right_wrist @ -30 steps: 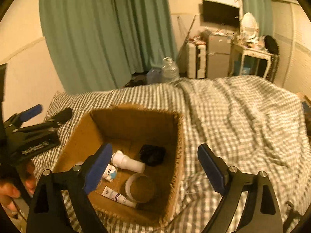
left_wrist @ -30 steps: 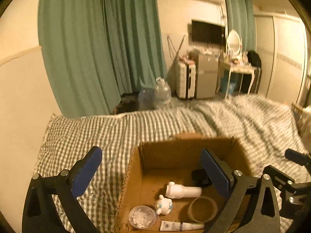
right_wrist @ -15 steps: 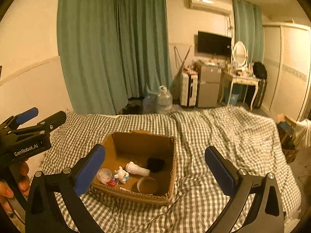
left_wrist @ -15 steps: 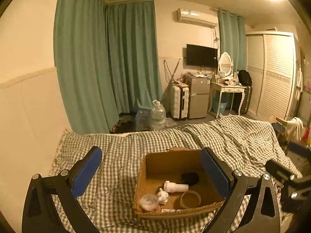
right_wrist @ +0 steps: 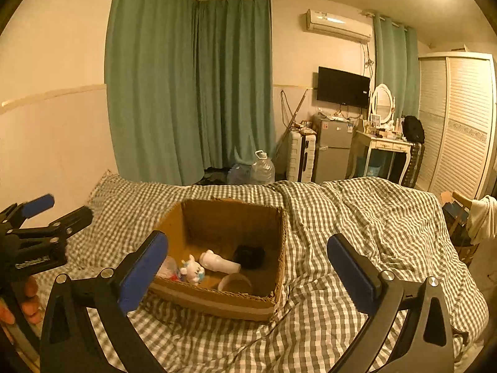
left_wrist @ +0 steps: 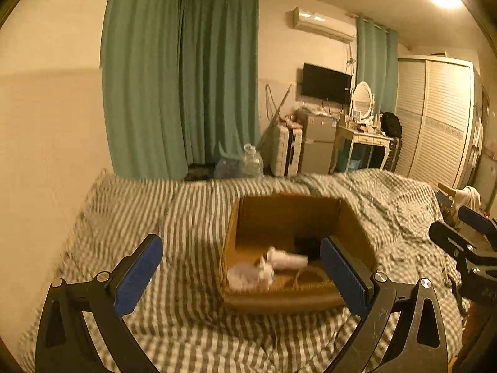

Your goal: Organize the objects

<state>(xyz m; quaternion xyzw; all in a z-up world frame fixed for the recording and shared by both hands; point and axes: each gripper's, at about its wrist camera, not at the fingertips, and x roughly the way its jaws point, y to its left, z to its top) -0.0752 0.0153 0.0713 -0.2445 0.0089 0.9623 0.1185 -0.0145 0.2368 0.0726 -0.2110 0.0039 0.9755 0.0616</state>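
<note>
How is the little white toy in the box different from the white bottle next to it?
The toy is a small figure with ears and blue touches, standing upright; the bottle is a plain, longer cylinder lying on its side. The toy sits nearer the box's front wall, the bottle farther in, beside a black object. Both are white and inside the box.

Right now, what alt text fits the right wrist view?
An open cardboard box sits on a checked bedspread, holding a small white toy, a white bottle lying down and a black item. The open right gripper frames it; the left gripper shows at left.
</note>
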